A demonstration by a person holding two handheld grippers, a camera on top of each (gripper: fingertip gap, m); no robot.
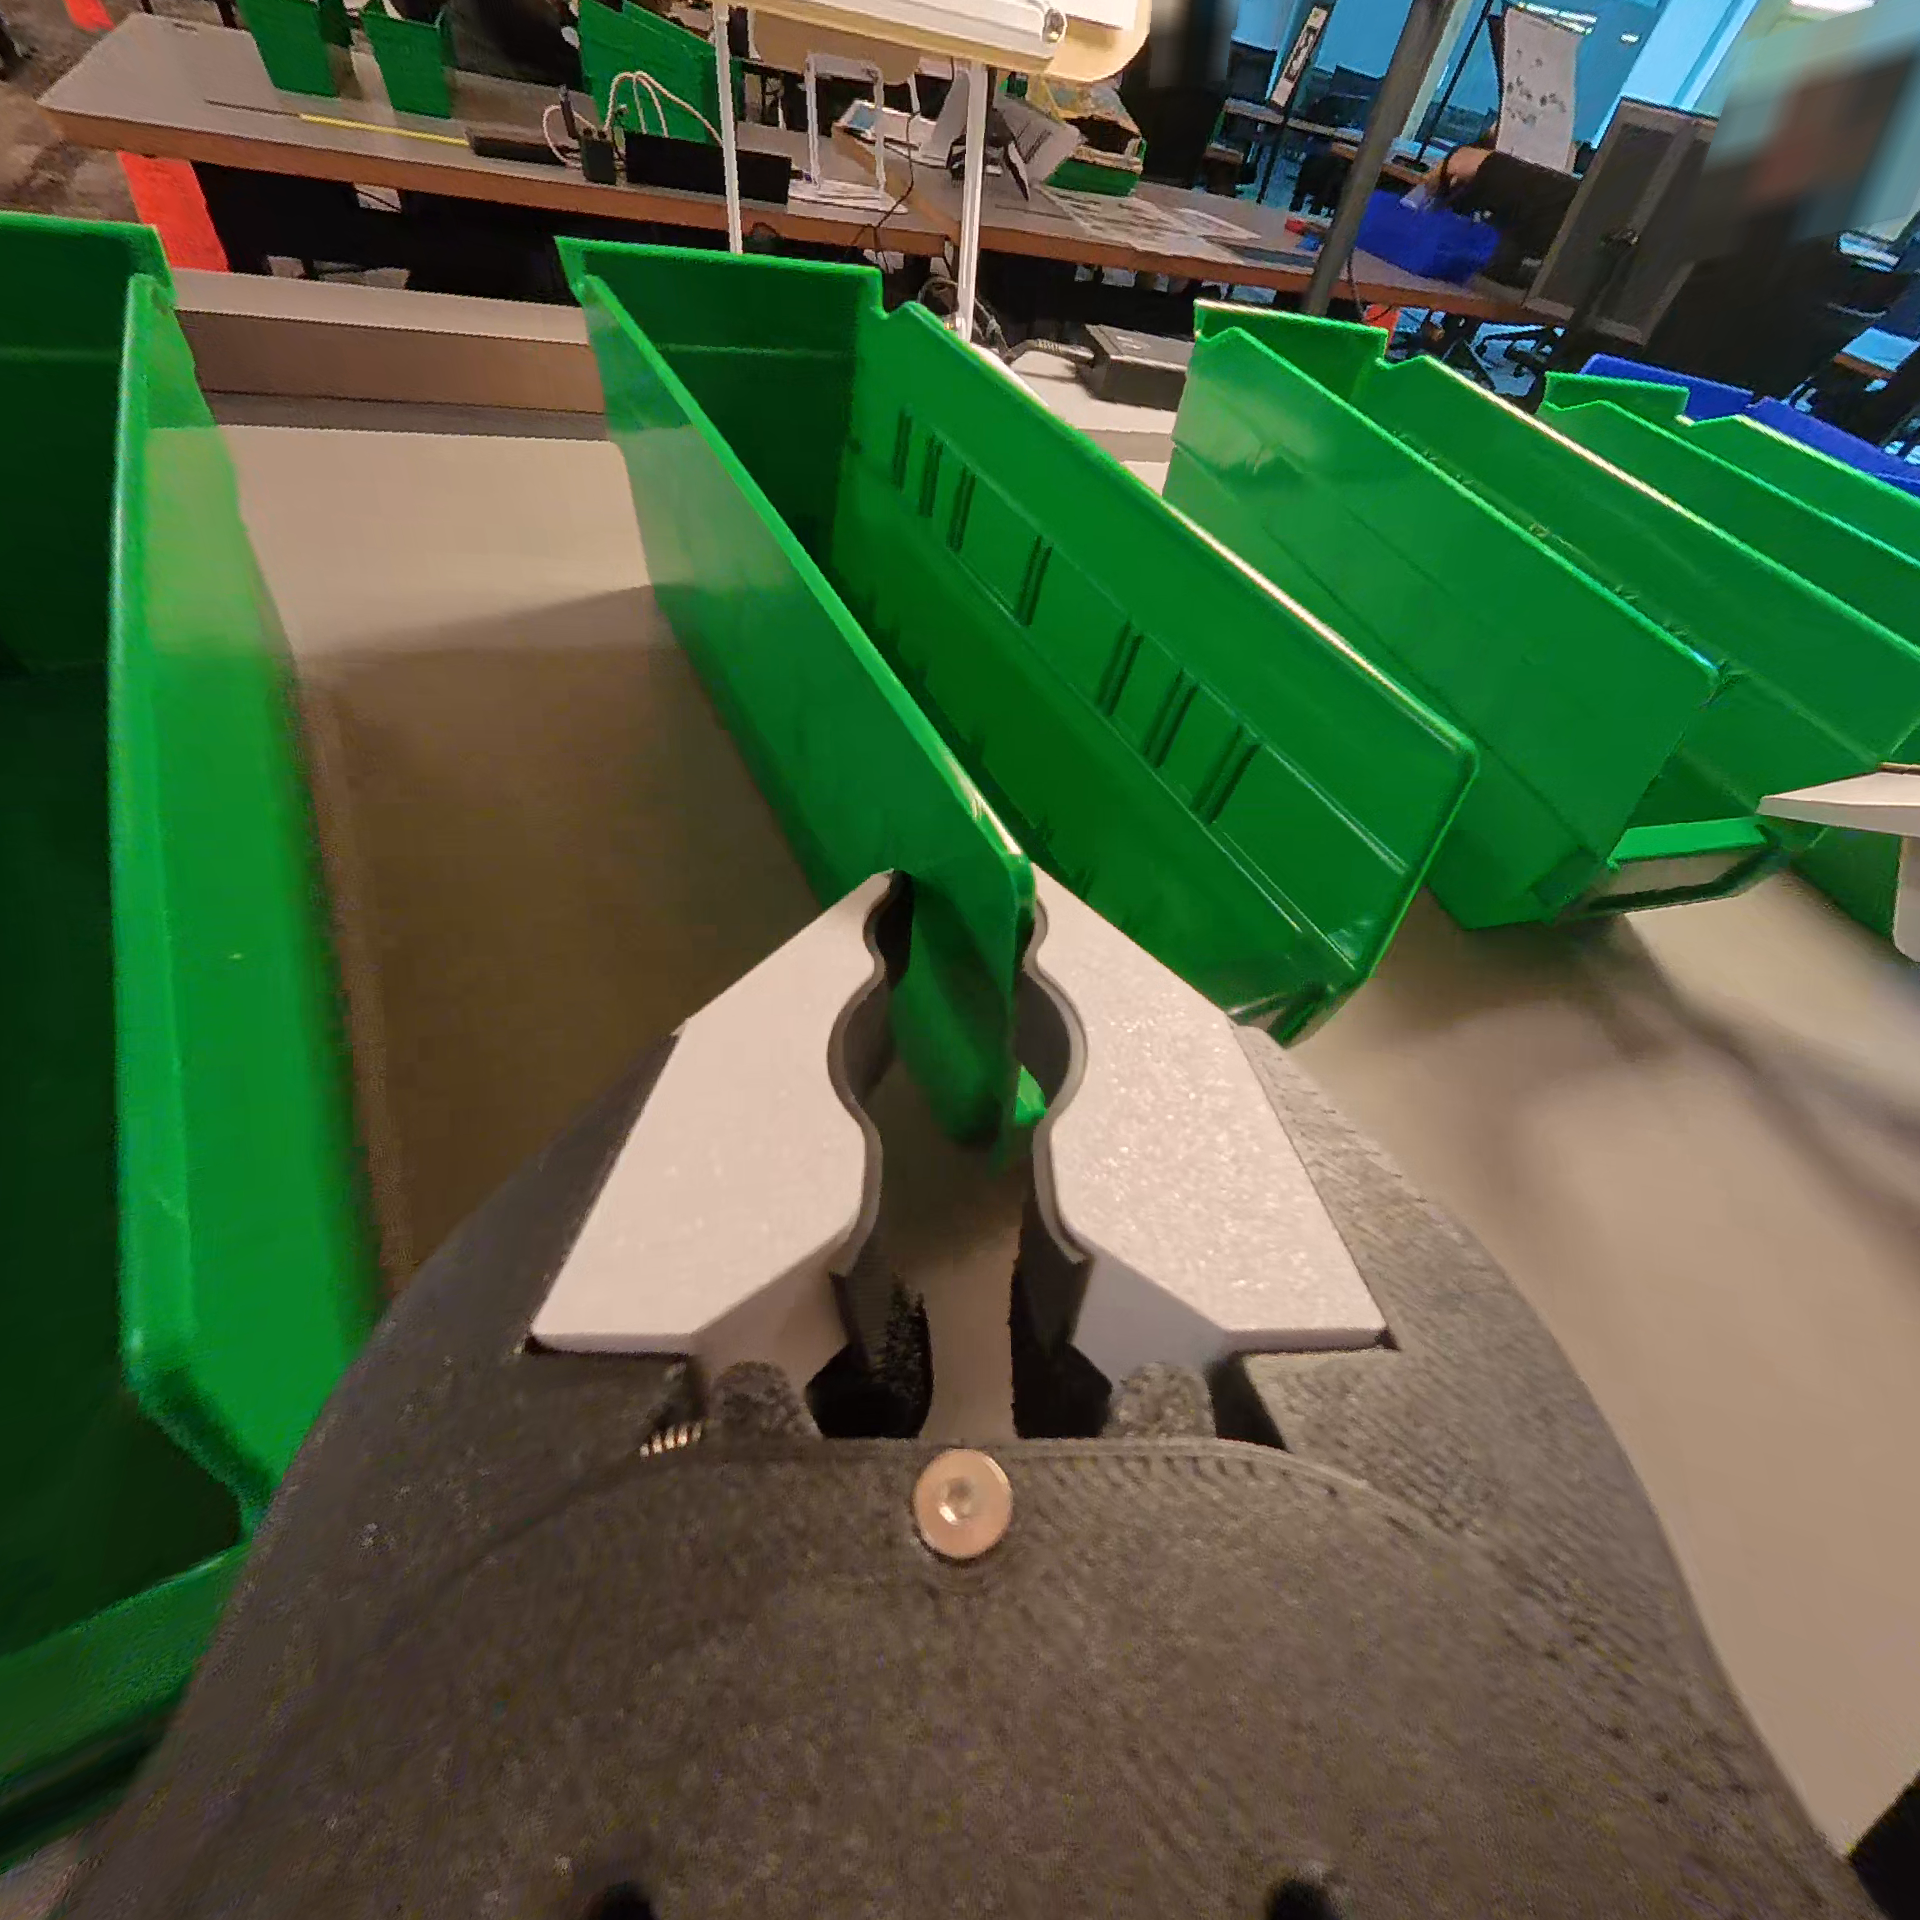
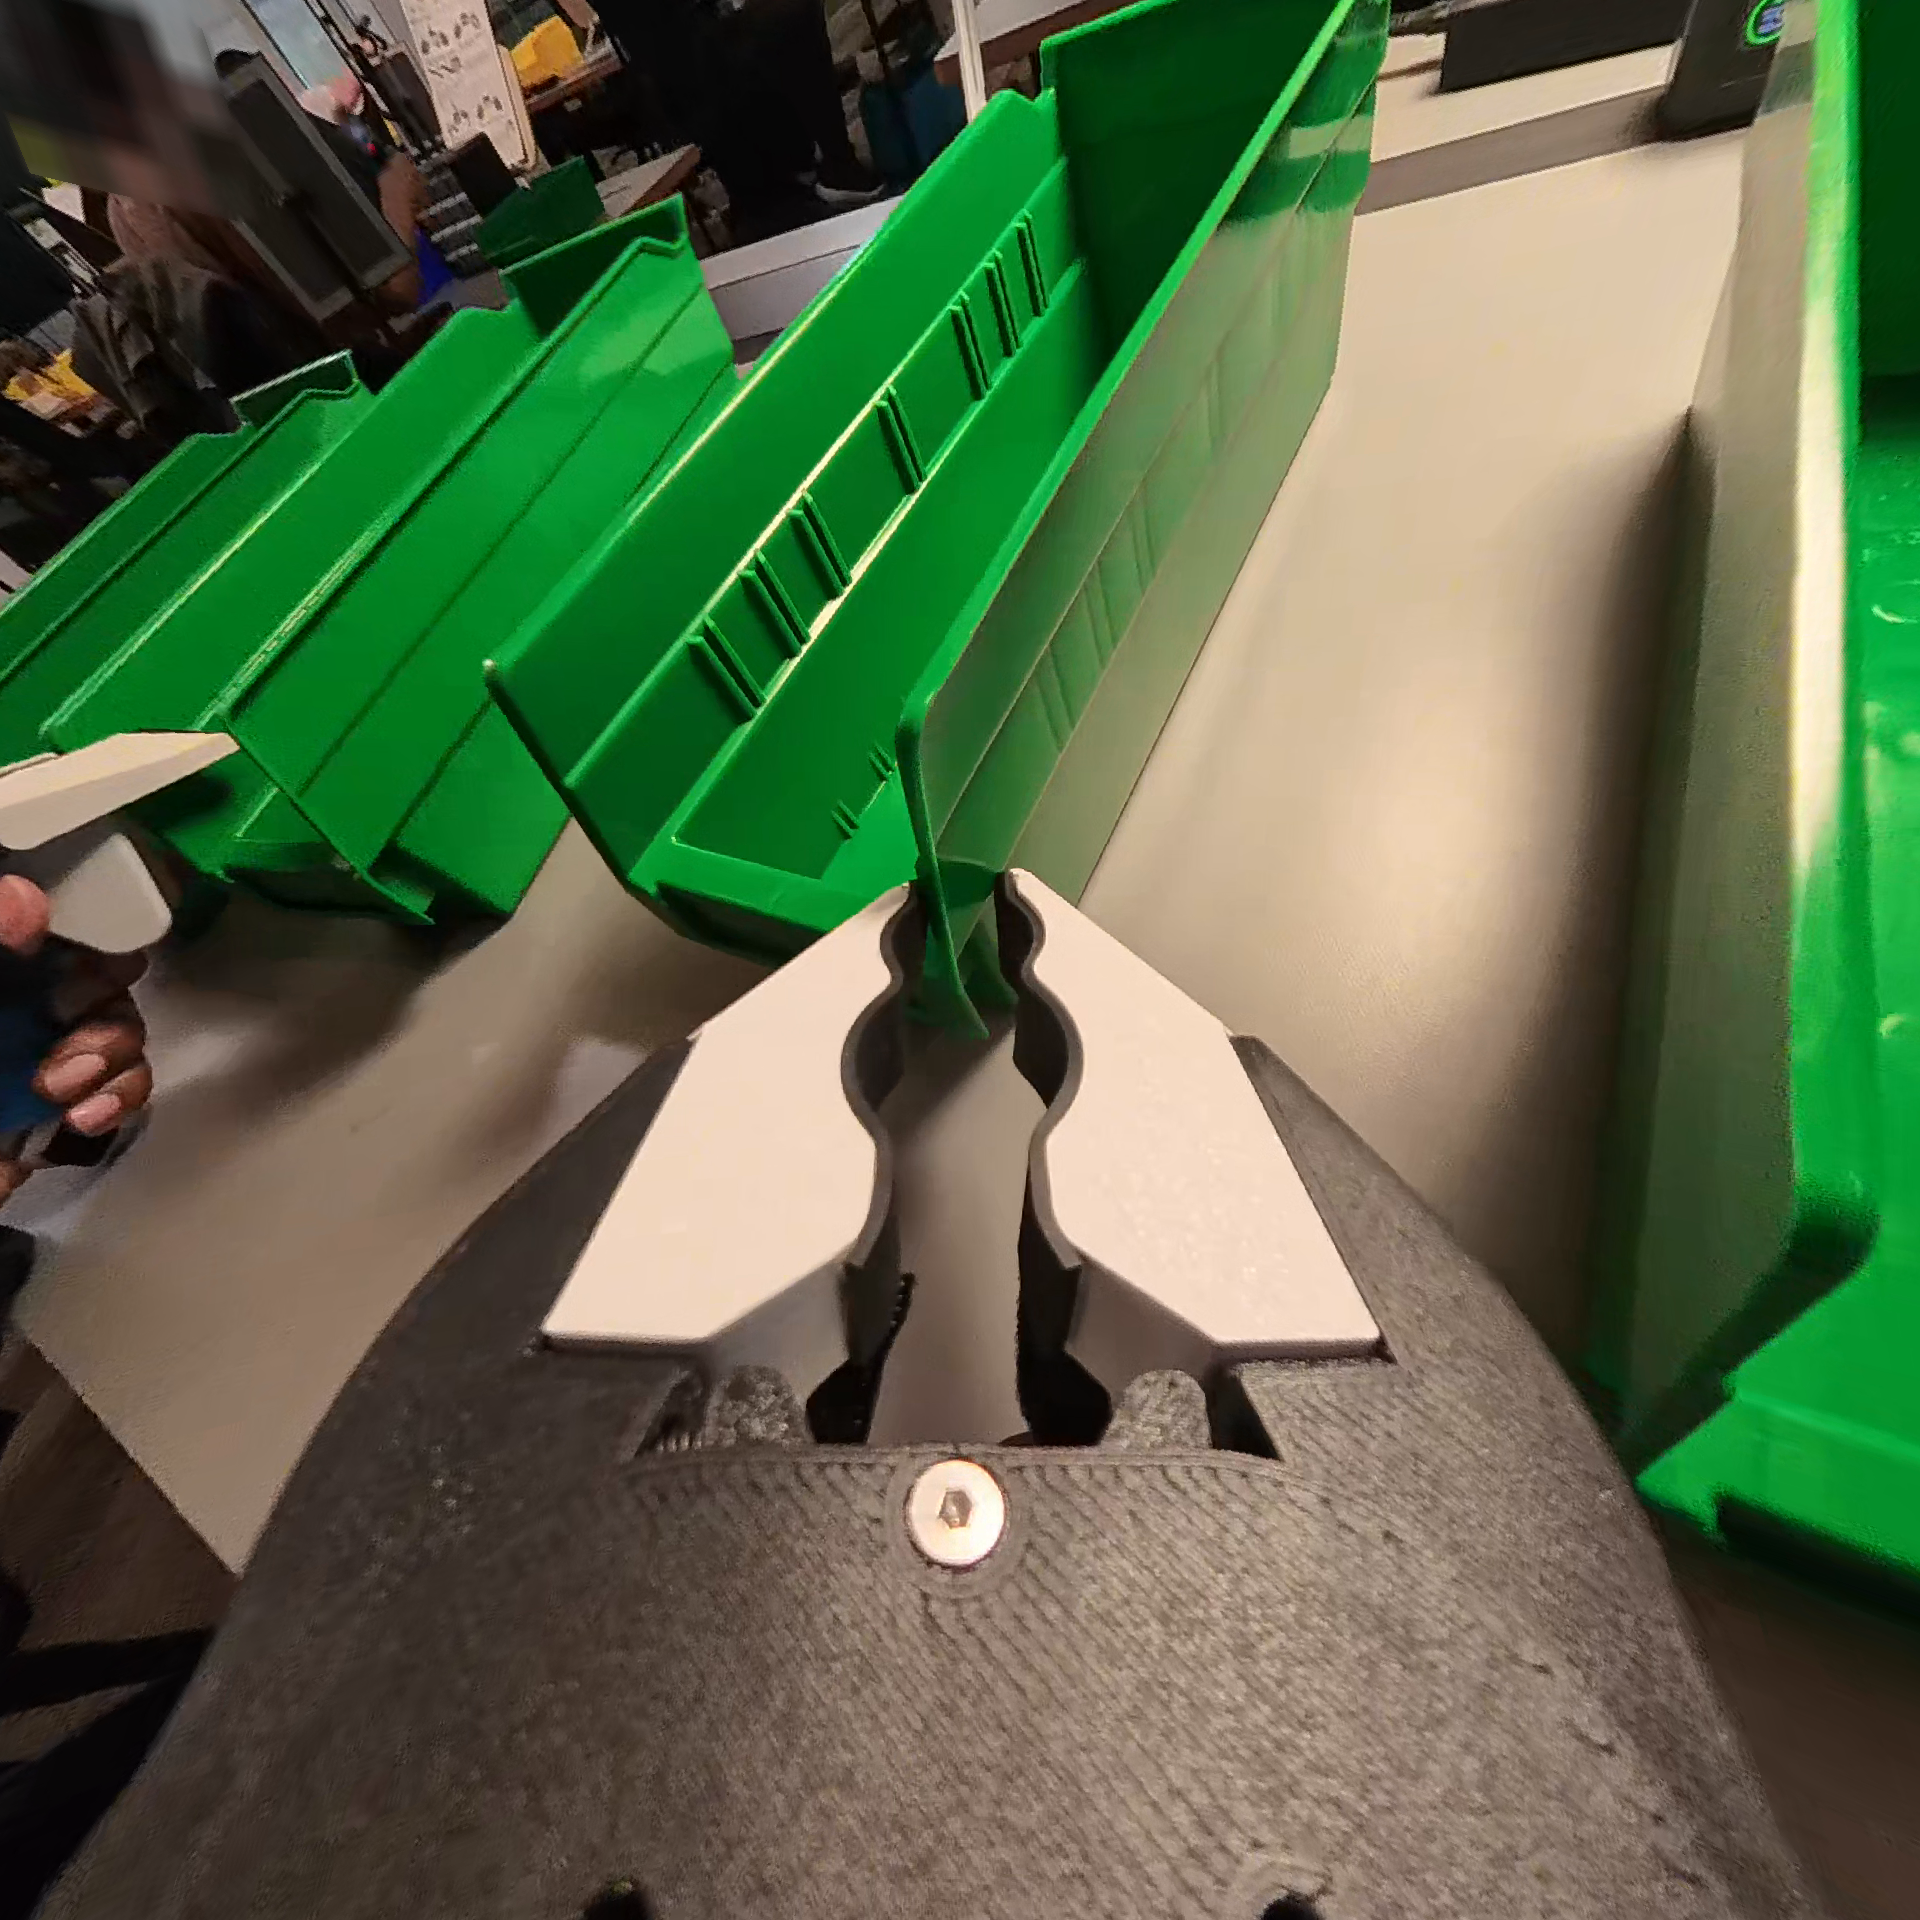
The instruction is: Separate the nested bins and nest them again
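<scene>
A long green bin (image 1: 790, 623) stands on the grey table (image 1: 468, 727) in the left wrist view. My left gripper (image 1: 961, 894) is shut on the near end of its left wall. In the right wrist view my right gripper (image 2: 961, 894) is shut on the near end of the right wall of a long green bin (image 2: 831, 644); this looks like a different bin. Nested green bins (image 1: 1455, 644) lie to the right of the left gripper's bin and also show in the right wrist view (image 2: 416, 582). The right gripper's finger (image 1: 1849, 805) shows at the far right. The left gripper (image 2: 94, 790) shows at the far left, with a hand (image 2: 83, 1070) on it.
A large green bin (image 1: 187, 831) stands close on the left in the left wrist view. Another large green bin (image 2: 1849, 727) stands close on the right in the right wrist view. Behind is a long table (image 1: 416, 156) with more green bins and cables, and a blue bin (image 1: 1434, 239).
</scene>
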